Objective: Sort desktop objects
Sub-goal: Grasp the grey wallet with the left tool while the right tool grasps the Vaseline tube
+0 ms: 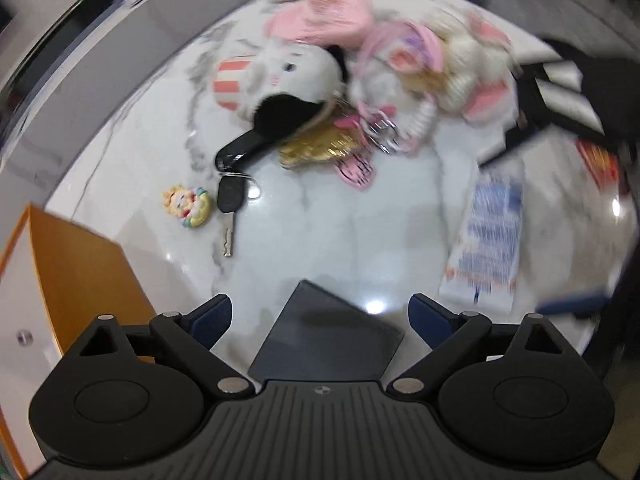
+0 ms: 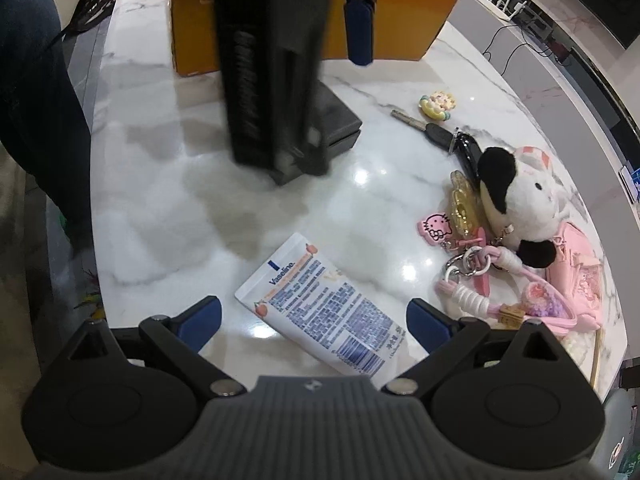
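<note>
My left gripper [image 1: 320,316] is open above a dark grey box [image 1: 328,336] on the marble table [image 1: 360,240]; the box lies between its blue pads. In the right wrist view that gripper [image 2: 280,60] hangs blurred over the same dark box [image 2: 336,120]. My right gripper [image 2: 314,320] is open over a white Vaseline tube [image 2: 320,308], which also shows as a tube [image 1: 488,236] in the left wrist view. A black car key [image 1: 228,196], a small yellow charm [image 1: 188,206], a white-and-black plush [image 1: 280,80], a gold charm [image 1: 320,146] and pink keychains [image 1: 360,168] lie beyond.
An orange box [image 1: 68,264] stands at the left, seen as the orange box [image 2: 400,12] behind the left gripper. A pink pouch [image 2: 576,276] and more plush toys [image 1: 460,68] crowd the table's far side. A person's trouser leg [image 2: 36,80] is by the table edge.
</note>
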Action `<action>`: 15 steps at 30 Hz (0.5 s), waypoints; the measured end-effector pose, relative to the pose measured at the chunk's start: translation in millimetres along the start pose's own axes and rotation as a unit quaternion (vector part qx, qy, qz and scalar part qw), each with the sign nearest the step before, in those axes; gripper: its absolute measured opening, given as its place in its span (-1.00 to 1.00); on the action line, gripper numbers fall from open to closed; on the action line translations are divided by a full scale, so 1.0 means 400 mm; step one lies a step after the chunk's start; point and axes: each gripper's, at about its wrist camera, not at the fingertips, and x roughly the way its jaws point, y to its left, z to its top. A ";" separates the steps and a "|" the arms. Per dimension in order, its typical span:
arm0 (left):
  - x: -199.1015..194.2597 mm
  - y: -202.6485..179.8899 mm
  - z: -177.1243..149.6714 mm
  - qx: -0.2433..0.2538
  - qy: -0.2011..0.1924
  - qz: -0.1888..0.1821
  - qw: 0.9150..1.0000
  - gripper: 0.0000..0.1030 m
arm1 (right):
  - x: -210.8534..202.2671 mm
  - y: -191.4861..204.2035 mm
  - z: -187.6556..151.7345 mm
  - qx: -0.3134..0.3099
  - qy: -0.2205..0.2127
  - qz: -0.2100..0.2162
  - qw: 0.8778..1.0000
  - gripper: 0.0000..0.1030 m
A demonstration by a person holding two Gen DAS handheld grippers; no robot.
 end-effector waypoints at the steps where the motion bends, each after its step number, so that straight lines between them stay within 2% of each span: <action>1: 0.010 -0.003 0.000 0.019 0.006 0.001 1.000 1.00 | -0.002 -0.004 -0.002 0.003 -0.001 0.002 1.000 0.92; 4: 0.035 -0.022 -0.011 0.070 0.028 0.003 0.997 1.00 | -0.001 -0.015 -0.006 0.009 0.001 0.002 1.000 0.92; 6: 0.057 -0.028 -0.016 0.086 0.042 -0.004 0.995 1.00 | 0.004 -0.024 -0.008 0.011 0.005 0.003 1.000 0.92; 15: 0.091 -0.030 -0.037 0.079 0.068 -0.025 0.994 1.00 | 0.033 -0.041 0.003 0.003 0.016 0.030 0.999 0.92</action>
